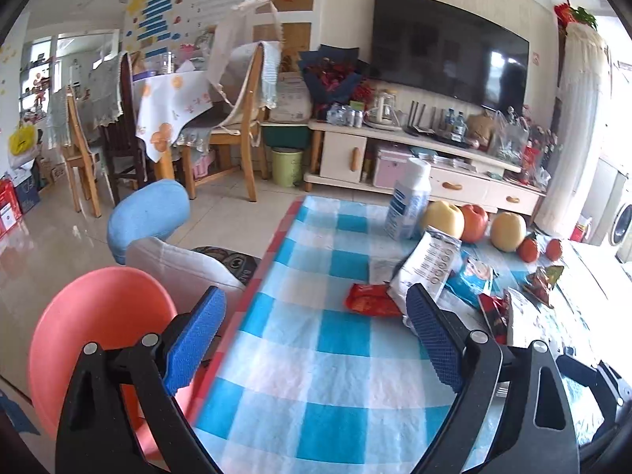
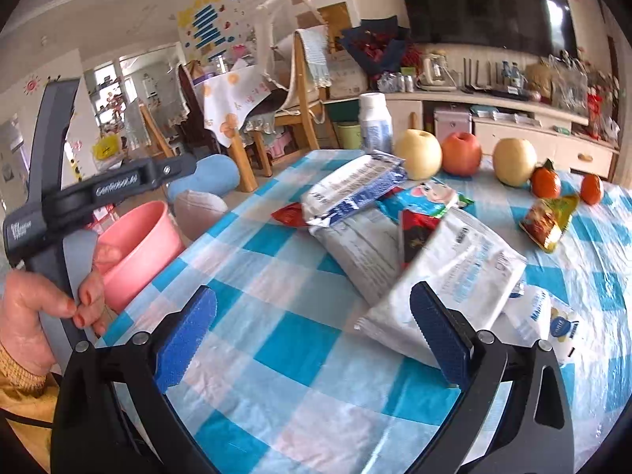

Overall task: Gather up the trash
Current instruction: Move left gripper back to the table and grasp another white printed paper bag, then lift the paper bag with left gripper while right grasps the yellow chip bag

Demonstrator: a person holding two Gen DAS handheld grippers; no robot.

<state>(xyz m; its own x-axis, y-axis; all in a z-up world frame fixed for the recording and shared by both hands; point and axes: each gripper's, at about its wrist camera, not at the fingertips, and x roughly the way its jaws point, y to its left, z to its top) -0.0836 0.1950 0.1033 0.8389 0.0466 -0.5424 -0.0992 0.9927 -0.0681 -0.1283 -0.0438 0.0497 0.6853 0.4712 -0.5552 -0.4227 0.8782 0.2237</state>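
Right gripper (image 2: 312, 335) wide and empty over the cloth (image 2: 300, 355) — nearest white wrapper (image 2: 446, 276) just ahead, beside the right pad. Left gripper (image 1: 316, 335) wide too, nothing held. Best to slide low, pinch the near edge, then carry left to the pink bin (image 2: 134, 252) — fruit (image 2: 460, 154) beyond, untouched.

A home living room: wall television (image 1: 446, 43) over a low cabinet (image 1: 414, 158) (dining chairs (image 1: 241, 118) behind).

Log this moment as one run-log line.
left gripper: open, empty | right gripper: open, empty | wrappers: piled on checked tablecloth | pink bin: beside table | none collected in view
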